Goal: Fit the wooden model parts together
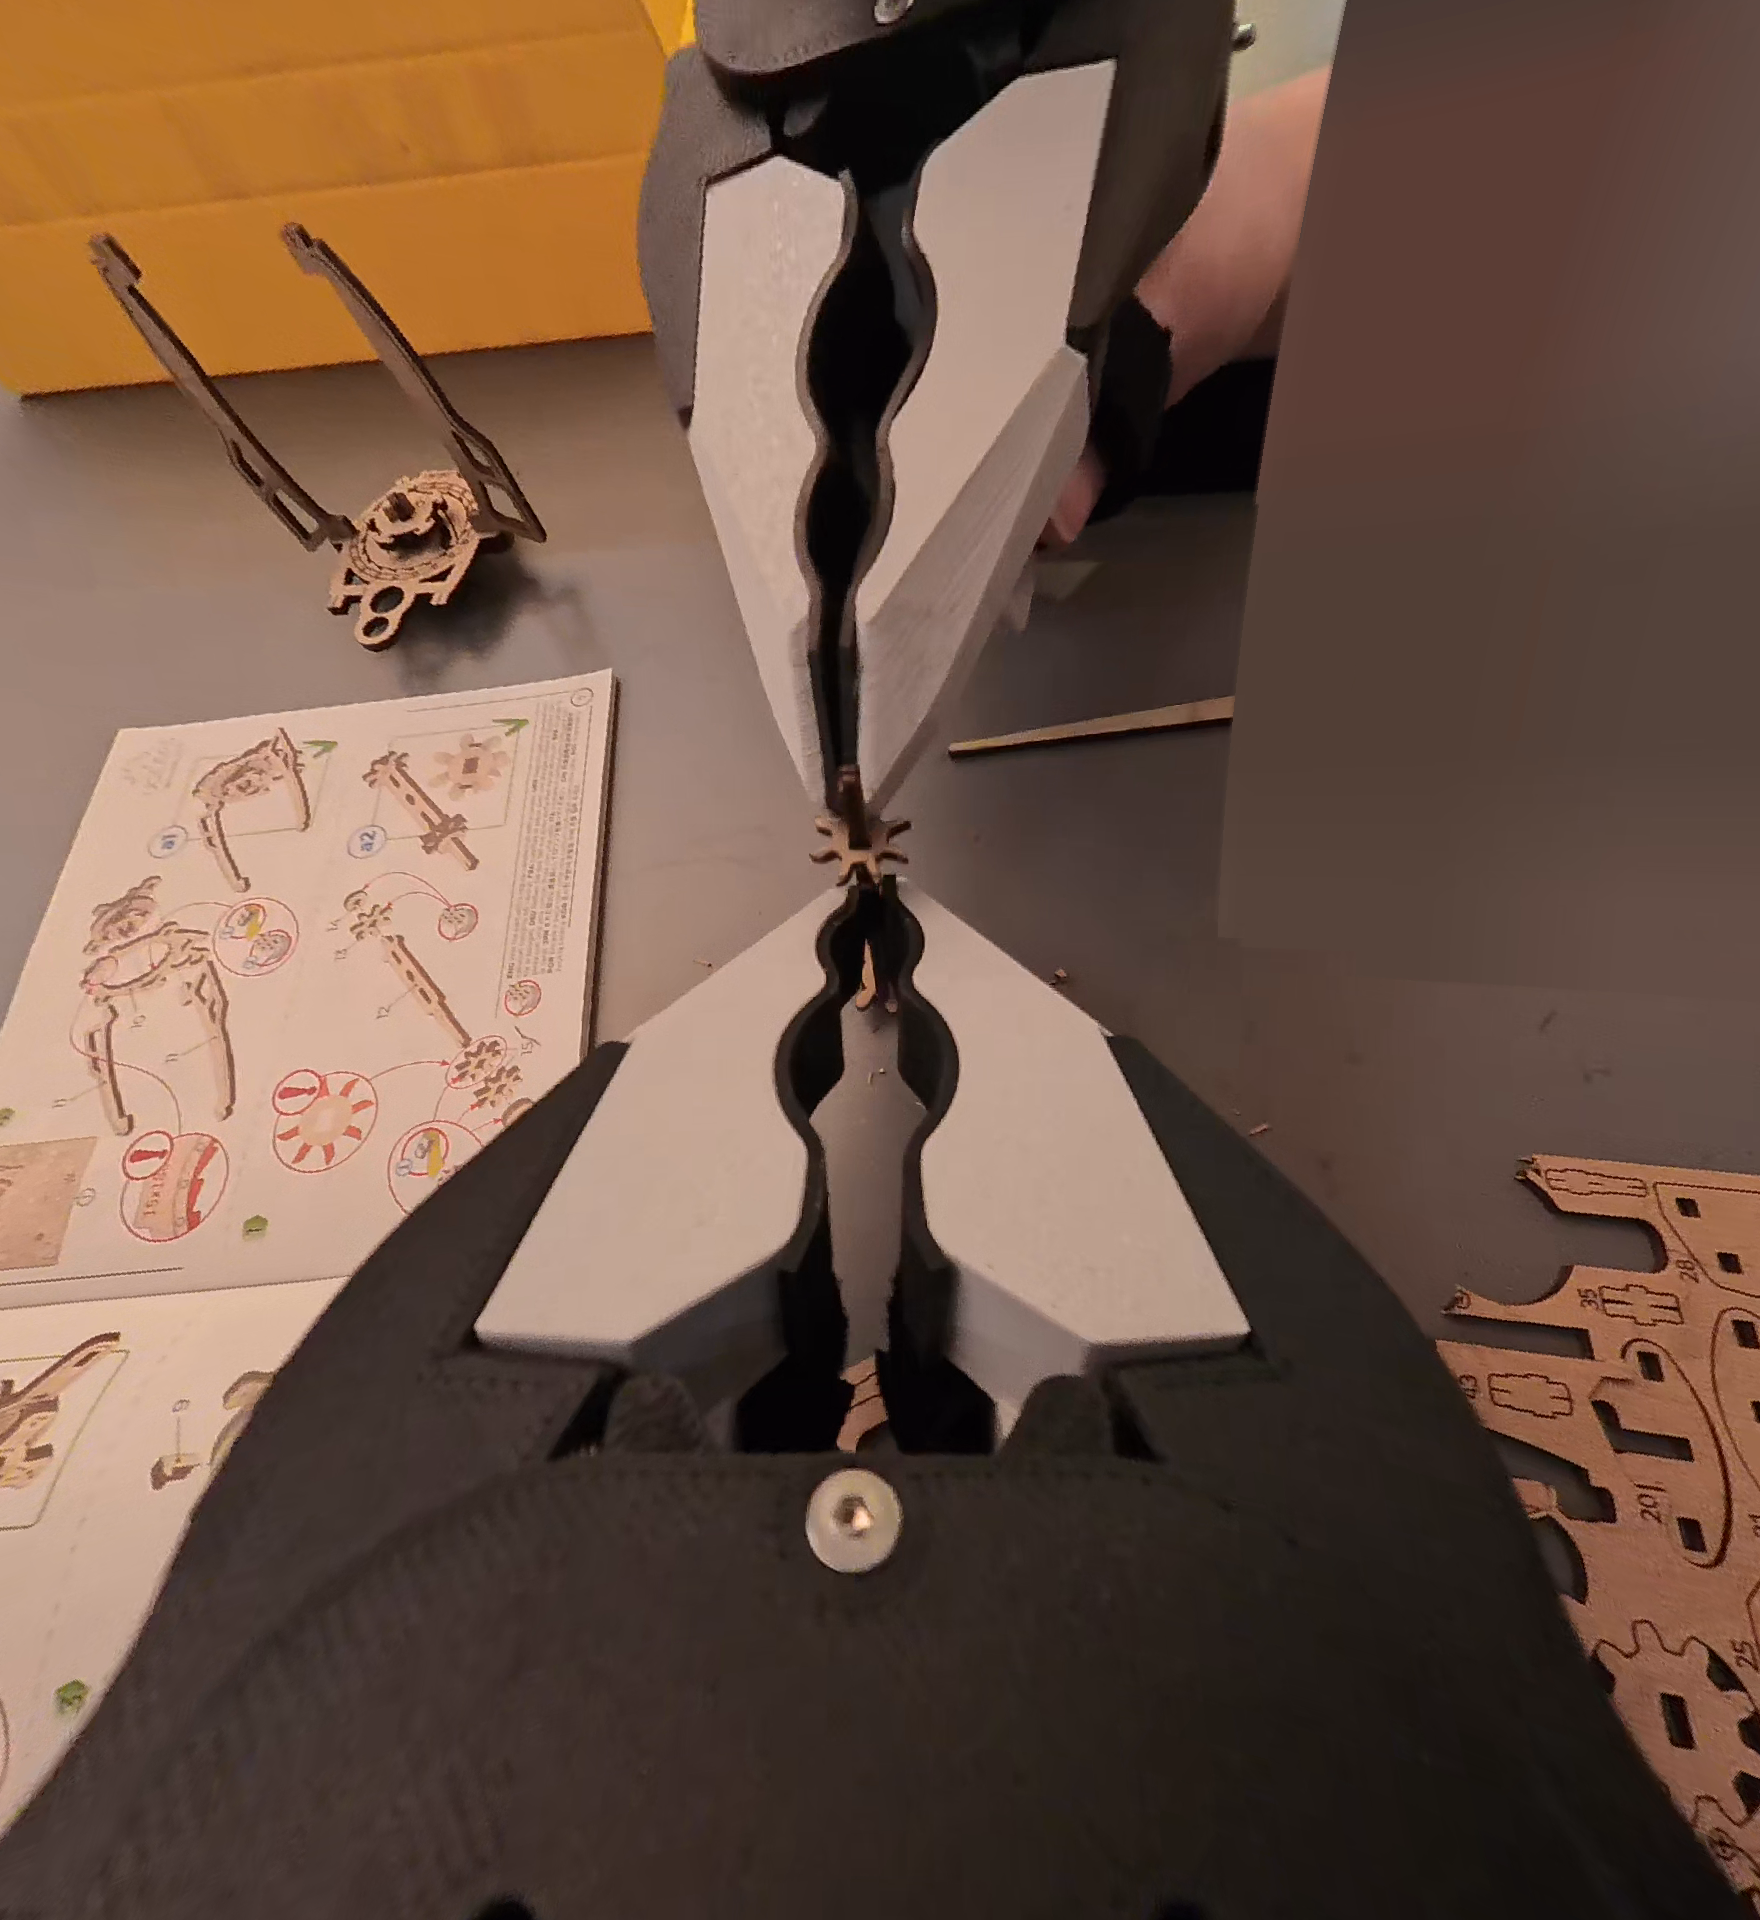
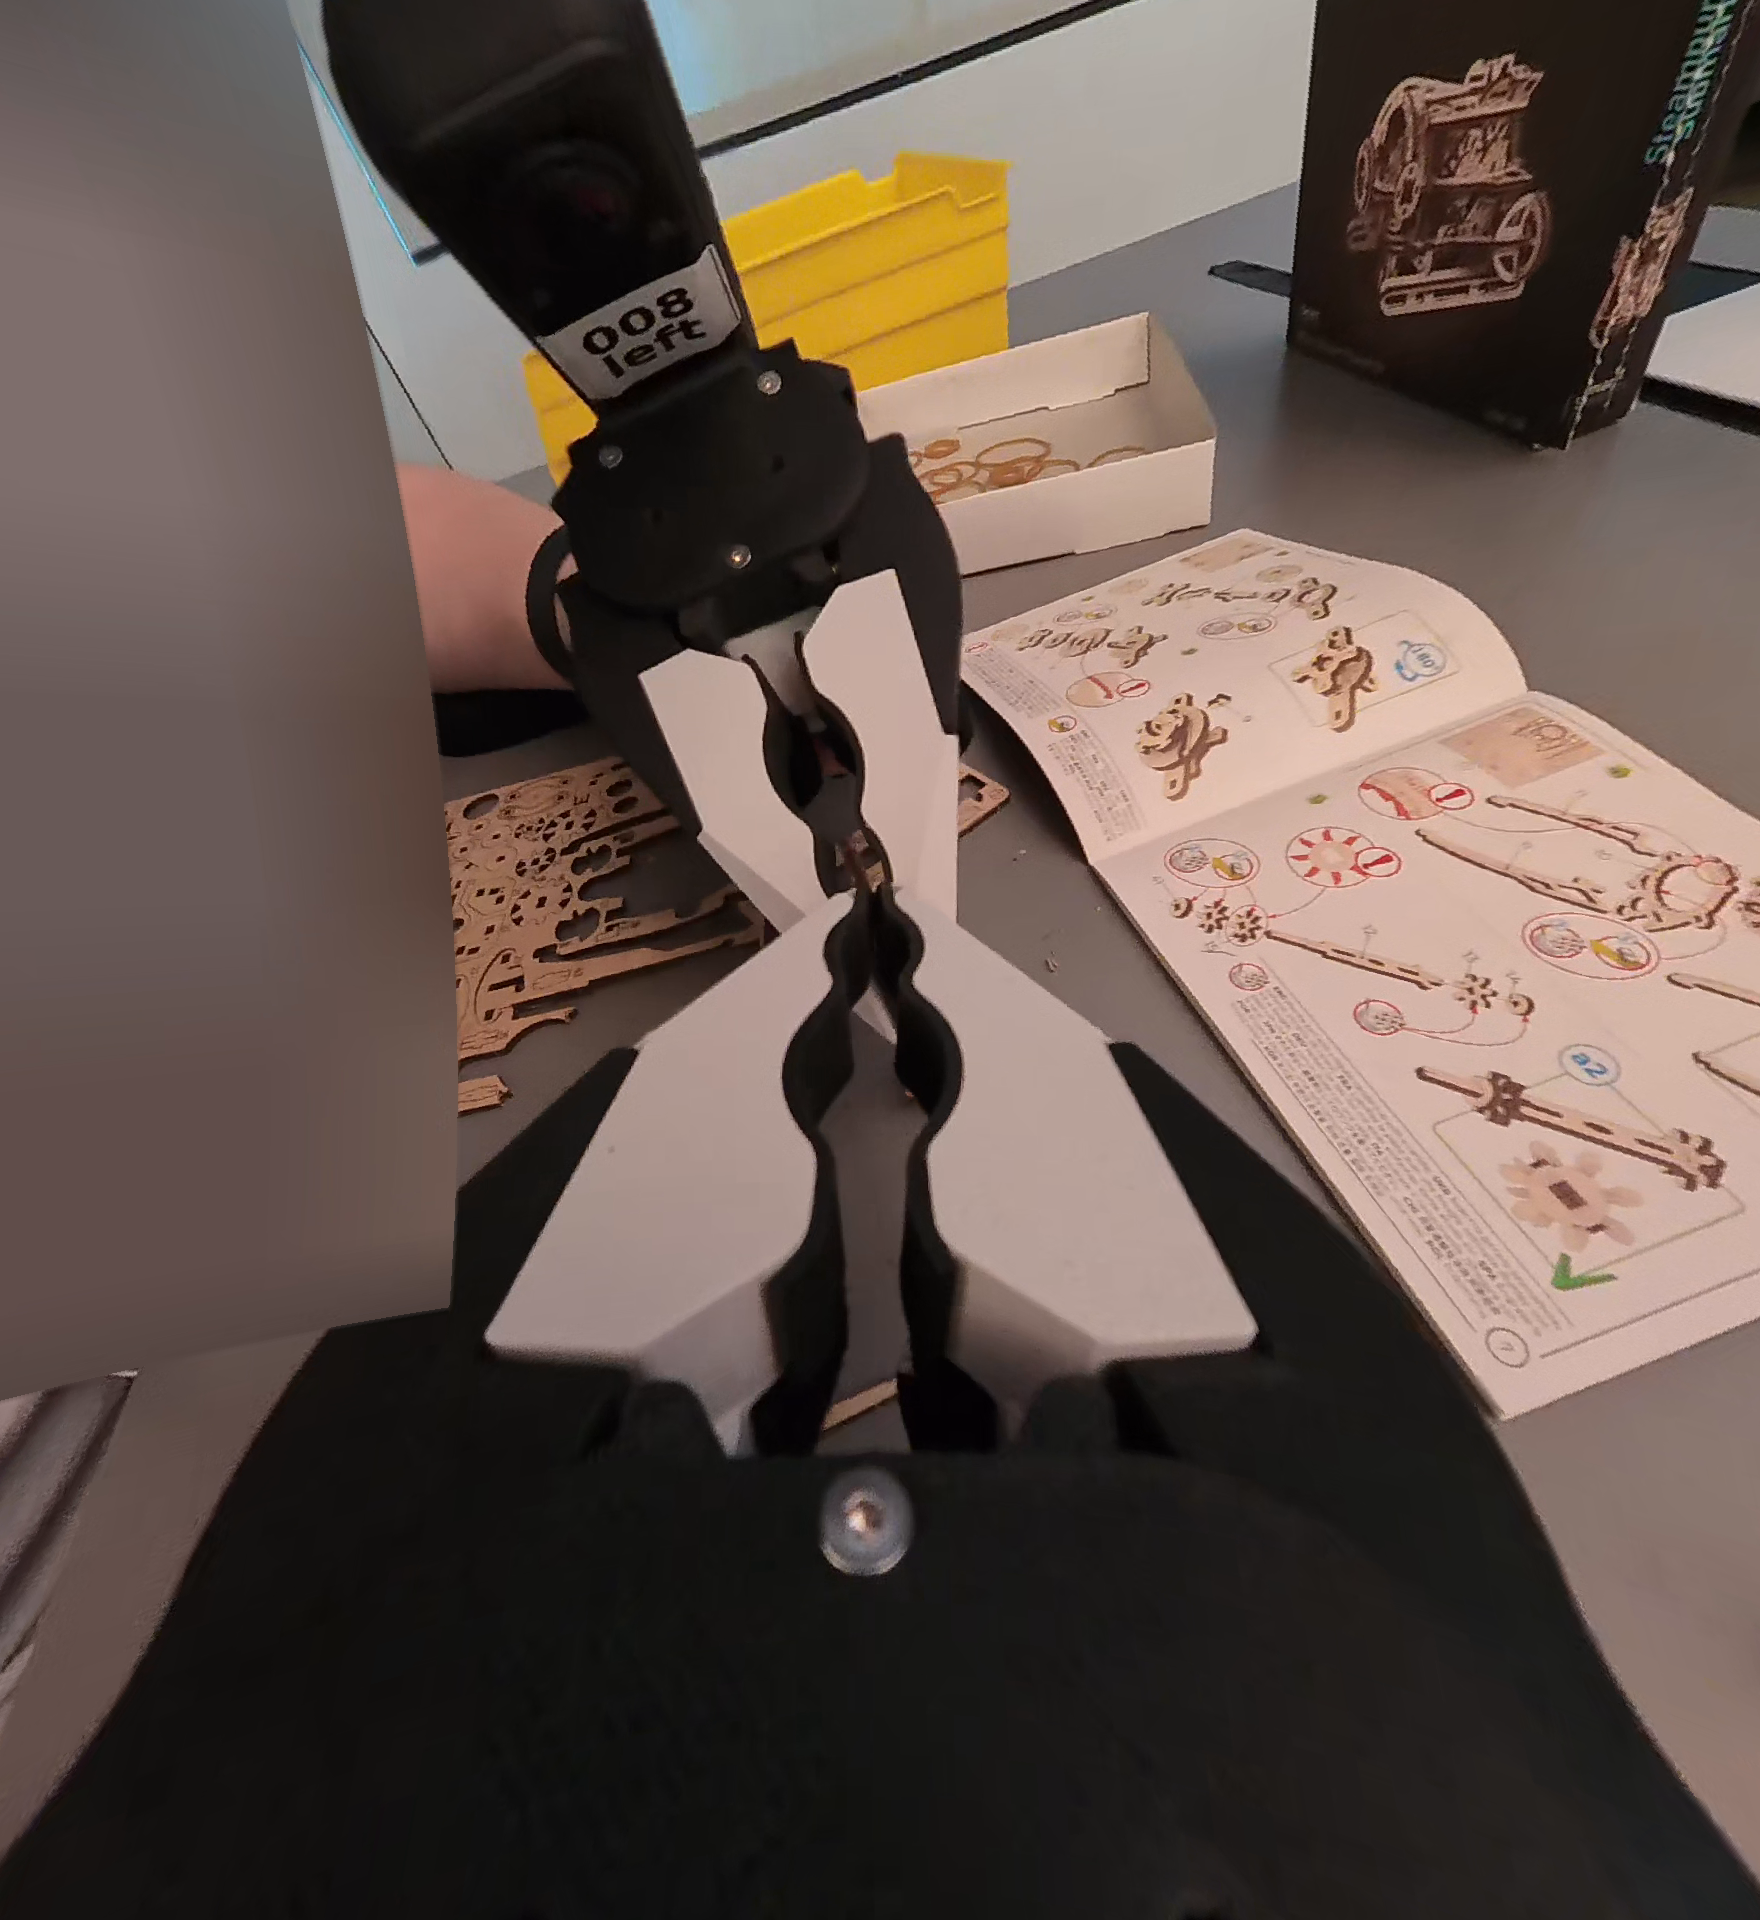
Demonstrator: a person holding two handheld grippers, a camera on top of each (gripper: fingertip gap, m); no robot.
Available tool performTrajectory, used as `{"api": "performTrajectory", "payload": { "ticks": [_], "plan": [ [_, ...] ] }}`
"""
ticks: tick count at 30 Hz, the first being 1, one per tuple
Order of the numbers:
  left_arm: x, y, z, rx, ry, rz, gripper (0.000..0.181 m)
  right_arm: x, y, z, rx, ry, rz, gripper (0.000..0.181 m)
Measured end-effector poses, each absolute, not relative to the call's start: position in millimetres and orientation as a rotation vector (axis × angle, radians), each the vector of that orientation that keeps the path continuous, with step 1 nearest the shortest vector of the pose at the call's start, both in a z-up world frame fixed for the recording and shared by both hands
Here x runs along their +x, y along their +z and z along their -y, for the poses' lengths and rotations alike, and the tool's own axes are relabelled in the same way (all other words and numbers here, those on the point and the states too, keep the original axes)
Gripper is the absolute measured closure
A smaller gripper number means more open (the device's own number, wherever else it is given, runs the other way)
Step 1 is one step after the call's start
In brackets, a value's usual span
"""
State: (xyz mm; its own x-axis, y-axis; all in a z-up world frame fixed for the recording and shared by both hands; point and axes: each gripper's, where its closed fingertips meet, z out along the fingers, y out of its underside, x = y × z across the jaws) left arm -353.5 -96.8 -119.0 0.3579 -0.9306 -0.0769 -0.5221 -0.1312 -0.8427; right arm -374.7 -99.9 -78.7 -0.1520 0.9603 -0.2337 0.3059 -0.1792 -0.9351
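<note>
In the left wrist view my left gripper (image 1: pixel 860 906) is shut on a thin wooden axle strip (image 1: pixel 870 982) that runs between its fingers. A small star-shaped wooden gear (image 1: pixel 860 844) sits at the strip's far end. My right gripper (image 1: pixel 848 777) comes down from the top, tip to tip with the left, and is shut on a small dark wooden bit that touches the gear. In the right wrist view my right gripper (image 2: pixel 871 906) meets the left gripper (image 2: pixel 860 860); the fingers almost hide the parts. Both are held above the grey table (image 1: pixel 1115 987).
A partly built model with two long arms (image 1: pixel 388 540) stands before a yellow bin (image 1: pixel 284 156). An open instruction booklet (image 1: pixel 284 987) lies at the left and a cut plywood sheet (image 1: pixel 1686 1507) at the right. A white box of rubber bands (image 2: pixel 1052 457) and a dark kit box (image 2: pixel 1510 208) stand farther back. The tips of both grippers are at nearly the same place.
</note>
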Motion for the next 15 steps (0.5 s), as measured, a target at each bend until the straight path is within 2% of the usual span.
{"api": "performTrajectory", "payload": {
  "ticks": [15],
  "plan": [
    [-352,-119,93,-1.831,-0.676,-1.225,0.181,-373,-74,96,-1.477,1.316,1.450,0.181]
  ]
}}
